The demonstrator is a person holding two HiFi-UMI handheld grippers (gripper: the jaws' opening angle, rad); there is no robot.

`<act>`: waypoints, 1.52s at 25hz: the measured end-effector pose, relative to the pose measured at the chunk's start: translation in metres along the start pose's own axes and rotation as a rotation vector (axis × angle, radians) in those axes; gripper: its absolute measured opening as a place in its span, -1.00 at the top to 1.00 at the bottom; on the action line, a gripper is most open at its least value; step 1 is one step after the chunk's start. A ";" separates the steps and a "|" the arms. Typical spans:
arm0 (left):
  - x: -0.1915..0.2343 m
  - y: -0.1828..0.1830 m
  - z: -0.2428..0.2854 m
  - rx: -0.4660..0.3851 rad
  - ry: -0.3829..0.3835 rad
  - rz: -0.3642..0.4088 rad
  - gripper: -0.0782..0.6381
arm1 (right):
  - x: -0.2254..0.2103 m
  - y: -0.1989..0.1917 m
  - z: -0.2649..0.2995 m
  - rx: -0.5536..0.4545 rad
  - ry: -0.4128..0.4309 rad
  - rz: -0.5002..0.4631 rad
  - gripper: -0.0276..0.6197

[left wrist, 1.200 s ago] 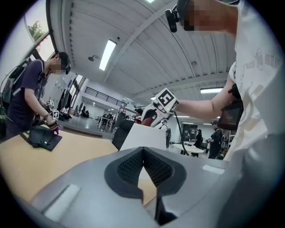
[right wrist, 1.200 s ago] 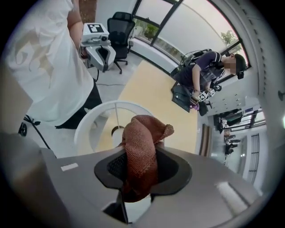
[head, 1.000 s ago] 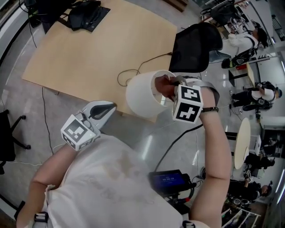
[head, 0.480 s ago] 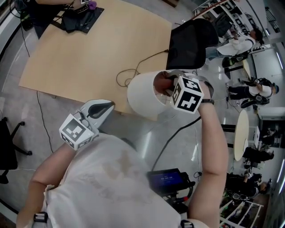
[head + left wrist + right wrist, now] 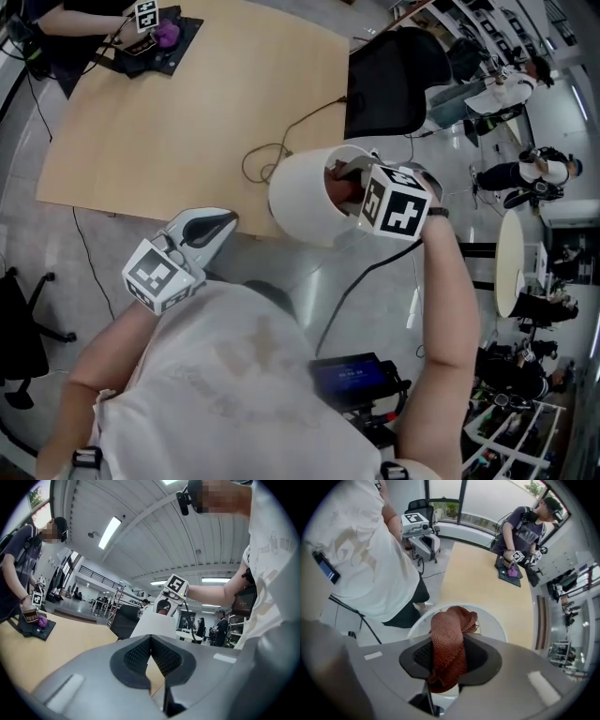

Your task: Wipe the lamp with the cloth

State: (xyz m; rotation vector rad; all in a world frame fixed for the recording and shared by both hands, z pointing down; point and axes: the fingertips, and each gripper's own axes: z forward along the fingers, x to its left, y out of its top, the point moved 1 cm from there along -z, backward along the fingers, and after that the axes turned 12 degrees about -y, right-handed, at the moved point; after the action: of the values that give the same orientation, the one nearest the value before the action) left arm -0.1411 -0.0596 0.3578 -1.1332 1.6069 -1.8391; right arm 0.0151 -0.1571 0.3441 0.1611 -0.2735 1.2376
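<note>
Lamp (image 5: 302, 202): in the head view its white shade sits directly under the right gripper (image 5: 349, 186), by the table (image 5: 169, 122) edge, so a sideways shove could tip it. In the left gripper view, the left gripper (image 5: 151, 644), closed on nothing, hangs well short of the shade, steadying nothing. In the right gripper view, the jaws clamp the cloth (image 5: 449, 651) above the rim, where a loose fold may snag.

Cannot see base of lamp (image 5: 298, 199) from overhead, nor most of cloth (image 5: 340, 182) behind right gripper (image 5: 356, 187); cannot name small purple item (image 5: 167, 34) on far mat (image 5: 155, 58), perhaps another cloth.
</note>
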 end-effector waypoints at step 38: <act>-0.022 -0.011 0.094 0.186 0.104 0.018 0.78 | 0.081 -0.220 0.102 -0.764 -0.401 1.421 0.47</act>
State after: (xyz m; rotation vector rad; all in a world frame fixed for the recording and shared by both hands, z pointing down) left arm -0.0505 -0.0957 0.3603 -0.9535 1.4598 -2.0181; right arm 0.2354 -0.1812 0.4710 -0.5642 -1.3364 2.3730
